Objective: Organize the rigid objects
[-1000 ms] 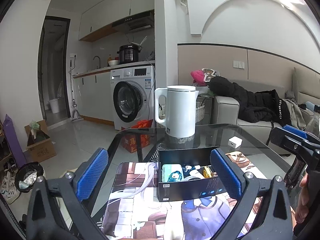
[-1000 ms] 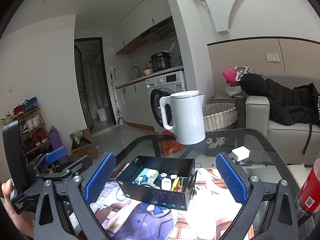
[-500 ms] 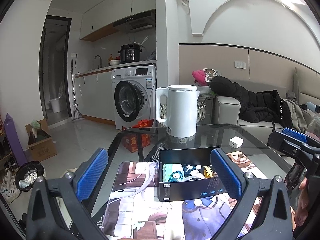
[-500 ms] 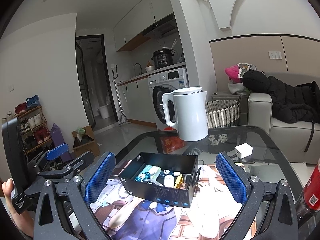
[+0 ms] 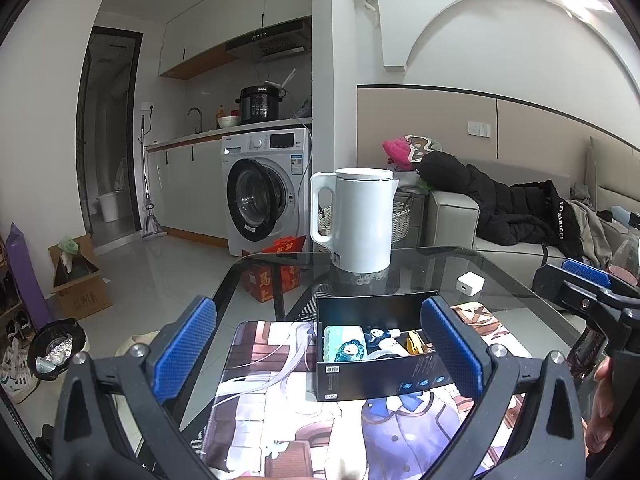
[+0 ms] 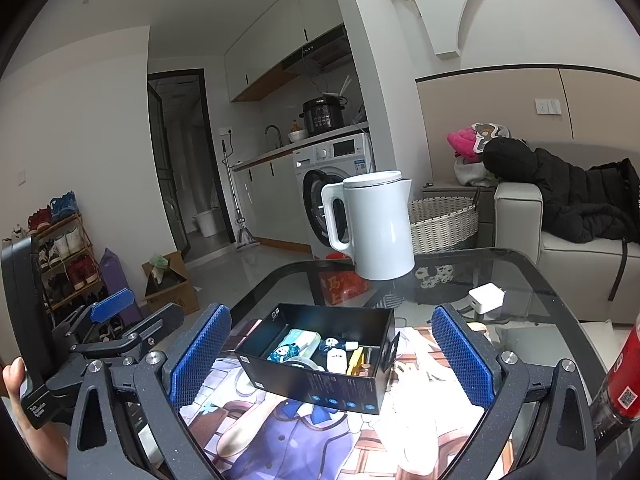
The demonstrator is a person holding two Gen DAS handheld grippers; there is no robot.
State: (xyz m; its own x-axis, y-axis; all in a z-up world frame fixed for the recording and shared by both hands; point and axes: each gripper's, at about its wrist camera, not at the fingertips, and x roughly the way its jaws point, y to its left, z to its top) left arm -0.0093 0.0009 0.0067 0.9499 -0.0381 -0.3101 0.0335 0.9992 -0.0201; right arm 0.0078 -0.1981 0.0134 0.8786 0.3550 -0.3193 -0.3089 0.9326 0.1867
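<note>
Your black box (image 6: 320,354) sits open on the illustrated desk mat (image 6: 288,436), which lies on the glass table (image 6: 516,276). Inside the box you have a pale green case (image 5: 342,336), a small teal-haired figure (image 6: 280,354), a yellow piece (image 6: 355,358) and some white bits. Your left gripper (image 5: 320,354) hovers above the mat with its blue pads (image 5: 186,346) spread wide, holding nothing. Your right gripper (image 6: 330,360) is likewise spread wide and empty, the box showing between its pads. Behind the box stands a white kettle (image 6: 376,226), with a white charger (image 6: 486,299) to its right. A red bottle (image 6: 622,380) stands at your far right.
</note>
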